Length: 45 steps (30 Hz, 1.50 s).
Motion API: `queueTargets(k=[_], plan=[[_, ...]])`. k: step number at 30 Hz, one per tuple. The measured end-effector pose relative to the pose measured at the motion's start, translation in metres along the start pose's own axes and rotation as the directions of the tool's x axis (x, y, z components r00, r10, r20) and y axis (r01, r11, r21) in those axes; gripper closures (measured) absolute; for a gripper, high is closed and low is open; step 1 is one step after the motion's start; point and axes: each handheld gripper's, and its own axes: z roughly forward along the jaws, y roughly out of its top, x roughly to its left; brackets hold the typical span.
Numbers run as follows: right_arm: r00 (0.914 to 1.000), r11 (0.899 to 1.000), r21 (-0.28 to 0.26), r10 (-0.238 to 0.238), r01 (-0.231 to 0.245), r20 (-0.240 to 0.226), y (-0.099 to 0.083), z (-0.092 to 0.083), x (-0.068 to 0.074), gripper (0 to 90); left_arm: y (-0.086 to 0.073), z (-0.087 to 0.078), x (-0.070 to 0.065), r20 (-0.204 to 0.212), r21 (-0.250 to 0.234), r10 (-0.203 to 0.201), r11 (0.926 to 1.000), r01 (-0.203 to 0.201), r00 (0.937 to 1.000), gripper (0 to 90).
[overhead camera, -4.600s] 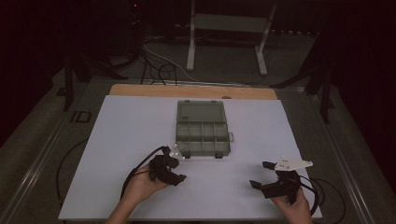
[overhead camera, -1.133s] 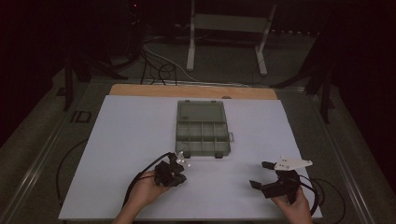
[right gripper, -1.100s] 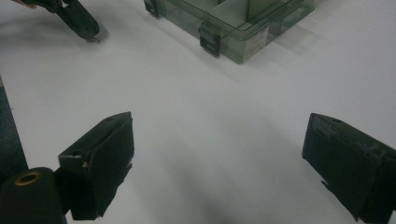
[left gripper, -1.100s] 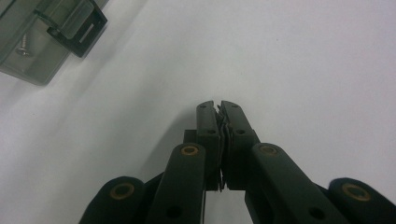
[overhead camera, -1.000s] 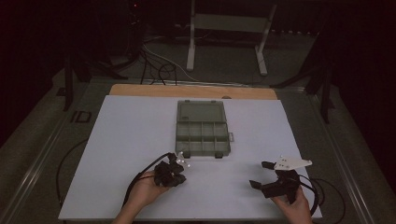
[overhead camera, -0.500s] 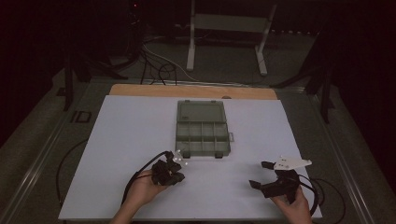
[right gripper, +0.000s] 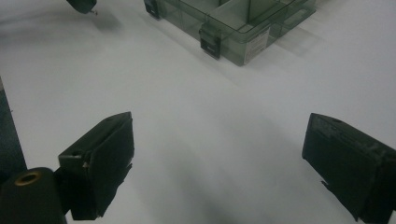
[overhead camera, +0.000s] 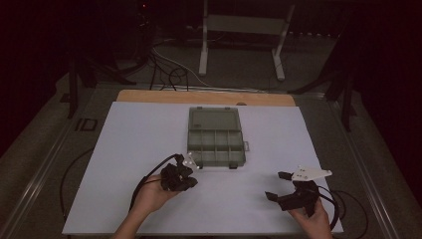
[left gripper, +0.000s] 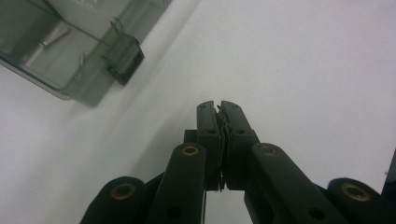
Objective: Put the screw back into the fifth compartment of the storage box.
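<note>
A grey see-through compartment box (overhead camera: 215,137) lies open mid-table, its lid folded back. My left gripper (overhead camera: 185,180) sits just in front of the box's near-left corner, shut, pads pressed together with nothing visible between them (left gripper: 219,106). In the left gripper view the box corner (left gripper: 70,60) and a dark latch (left gripper: 123,58) lie up and to the left, with a small metal spring (left gripper: 53,37) inside. My right gripper (overhead camera: 277,185) rests at the near right, open and holding nothing (right gripper: 224,158), facing the box (right gripper: 233,23).
A white sheet (overhead camera: 139,134) covers the table, with a wooden strip (overhead camera: 204,97) along its far edge. Cables (overhead camera: 144,184) trail from both grippers. Beyond the table stand a metal frame (overhead camera: 239,30) and floor cables. The left gripper's tip (right gripper: 84,5) hovers beside the box.
My left hand has edged slightly toward the box's near-left corner. The right hand and the box have stayed put.
</note>
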Motion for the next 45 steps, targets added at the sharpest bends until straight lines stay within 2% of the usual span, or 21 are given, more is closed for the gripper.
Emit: queueTargets(k=[11, 30, 45], plan=[[1.0, 1.0, 0.003, -0.004, 0.004, -0.003, 0.001, 0.001, 0.001, 8.9, 0.01, -0.012, 0.011, 0.012, -0.026, -0.015, 0.9995, 0.015, 0.9998, 88.3], [0.9999, 1.0, 0.003, -0.01, 0.01, -0.003, 0.002, 0.001, 0.002, 8.9, 0.02, -0.022, 0.03, 0.005, -0.034, -0.044, 0.9985, 0.044, 0.999, 88.2], [1.0, 1.0, -0.001, -0.009, 0.009, -0.002, 0.003, -0.001, 0.002, 8.9, 0.035, -0.029, 0.039, -0.005, -0.039, -0.04, 0.9984, 0.04, 0.9992, 88.3]])
